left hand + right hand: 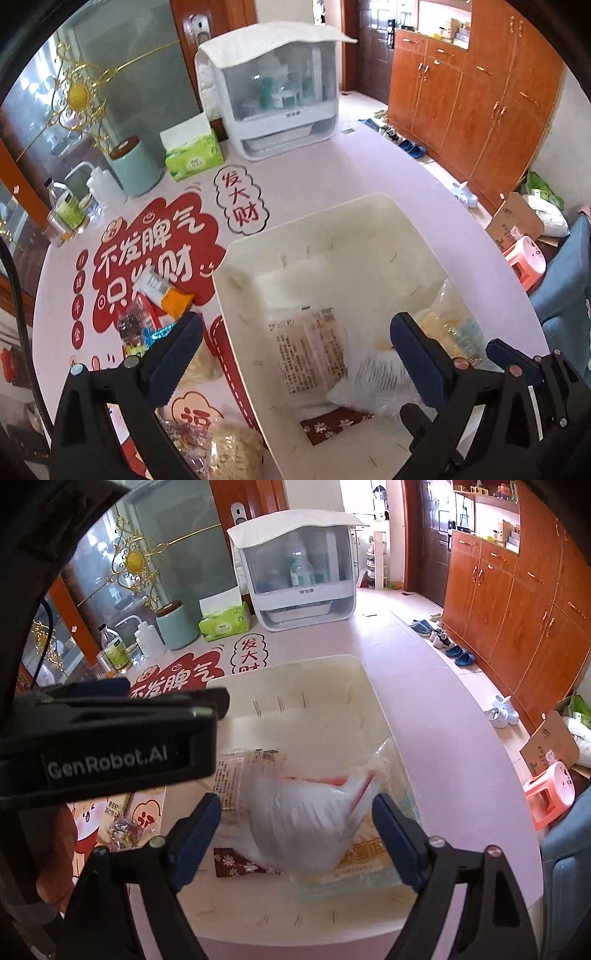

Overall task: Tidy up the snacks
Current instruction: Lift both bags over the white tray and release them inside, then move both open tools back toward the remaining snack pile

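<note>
Over the white bin [373, 686], both hand-held grippers released; white snack bag [299, 830] blurred between right hand-held gripper [297, 830] fingers; remaining snacks [155, 314] lie outside, nearer left hand-held gripper [295, 347].

Cream basket [373, 686]; dark-red white-flowered packet [240, 864]; orange packet [177, 301]; green tissue pack [194, 157].

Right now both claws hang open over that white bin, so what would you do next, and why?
Probably swing the left gripper over to the loose snacks on the table: both grippers look open and empty, a blurred white bag is already inside the bin, and those packets lie outside it.
</note>
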Available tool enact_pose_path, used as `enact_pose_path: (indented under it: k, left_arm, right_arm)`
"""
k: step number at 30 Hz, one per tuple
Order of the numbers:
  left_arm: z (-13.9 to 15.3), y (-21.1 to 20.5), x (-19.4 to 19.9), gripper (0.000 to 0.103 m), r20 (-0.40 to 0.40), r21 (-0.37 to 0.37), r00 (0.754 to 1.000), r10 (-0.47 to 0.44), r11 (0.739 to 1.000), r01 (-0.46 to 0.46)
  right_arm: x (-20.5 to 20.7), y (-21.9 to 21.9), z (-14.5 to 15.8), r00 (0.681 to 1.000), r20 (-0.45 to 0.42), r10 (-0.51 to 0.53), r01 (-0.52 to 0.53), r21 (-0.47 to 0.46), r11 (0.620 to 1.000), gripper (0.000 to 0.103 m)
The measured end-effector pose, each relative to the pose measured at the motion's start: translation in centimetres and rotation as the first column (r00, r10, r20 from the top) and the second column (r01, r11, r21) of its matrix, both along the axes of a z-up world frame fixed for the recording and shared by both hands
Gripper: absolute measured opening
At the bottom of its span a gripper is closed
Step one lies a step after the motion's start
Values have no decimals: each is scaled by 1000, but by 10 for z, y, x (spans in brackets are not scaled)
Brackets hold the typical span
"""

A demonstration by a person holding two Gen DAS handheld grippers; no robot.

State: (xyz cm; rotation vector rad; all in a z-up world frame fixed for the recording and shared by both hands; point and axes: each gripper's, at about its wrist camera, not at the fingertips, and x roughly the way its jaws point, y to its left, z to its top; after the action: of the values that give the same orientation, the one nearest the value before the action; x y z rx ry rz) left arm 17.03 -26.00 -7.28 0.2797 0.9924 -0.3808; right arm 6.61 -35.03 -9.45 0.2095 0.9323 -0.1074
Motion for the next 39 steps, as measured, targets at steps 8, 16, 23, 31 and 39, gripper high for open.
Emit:
enact_pose_path:
  k: [8, 16, 23, 31, 39]
  left_arm:
    - [1, 10, 0, 101, -10, -8, 999, 37, 999, -37]
    - [8, 14, -8, 101, 12, -9, 999, 30, 1000, -30]
    - [15, 25, -17, 101, 23, -14, 999, 37, 999, -37]
    - [25, 53, -26, 101, 40, -31, 997, 59, 998, -57]
    - [36, 97, -35, 101, 54, -47, 994, 99, 994, -96]
  right_arm:
    - [-1, 7, 1, 1000, -1, 26, -26, 13, 1000, 87]
    - [-4, 11, 5, 1000, 5, 29, -29, 22, 999, 87]
    - [-7, 18, 10, 1000, 7, 29, -29, 26, 999, 87]
    - [-13, 35, 15, 999, 11, 30, -30, 18, 999, 87]
    - [-20, 61, 24, 1000, 18, 24, -24, -1, 1000, 87]
